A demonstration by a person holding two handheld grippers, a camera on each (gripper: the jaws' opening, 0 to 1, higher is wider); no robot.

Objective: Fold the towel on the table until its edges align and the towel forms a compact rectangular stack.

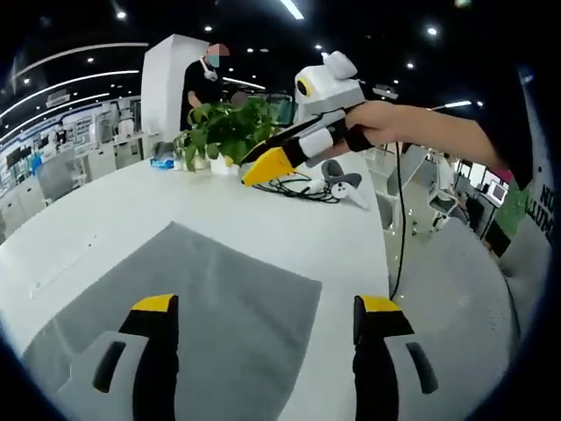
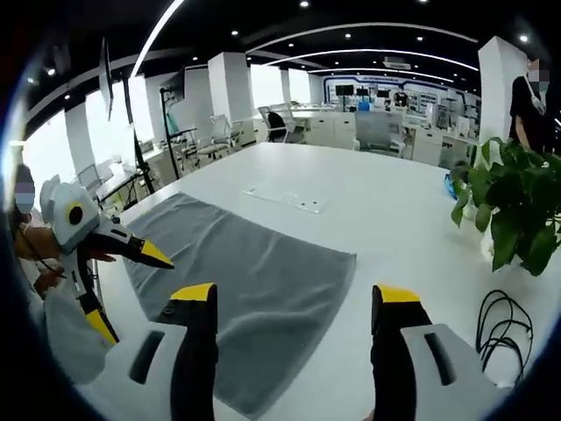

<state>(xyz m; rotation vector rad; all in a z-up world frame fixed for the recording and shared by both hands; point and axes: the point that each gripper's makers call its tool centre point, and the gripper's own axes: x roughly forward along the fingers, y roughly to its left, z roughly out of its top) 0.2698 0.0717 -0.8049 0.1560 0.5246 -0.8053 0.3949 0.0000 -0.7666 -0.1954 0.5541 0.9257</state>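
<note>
Towel [image 2: 245,298] matt grey cloth; table [image 2: 394,210] smooth, white.

A leafy green potted plant [image 1: 230,130] stands at the far end of the white table [image 1: 105,210]. Just beside it lies a tangle of black cable [image 1: 302,187], with two white handheld controllers [image 1: 344,182] next to the cable. A small blue item [image 1: 162,162] sits on the plant's other side. A flat clear strip [image 2: 286,199] lies on the table. A person in black [image 1: 203,81] stands behind the plant by a white pillar [image 1: 166,74]. Desks and office chairs [image 2: 279,125] fill the room beyond.
</note>
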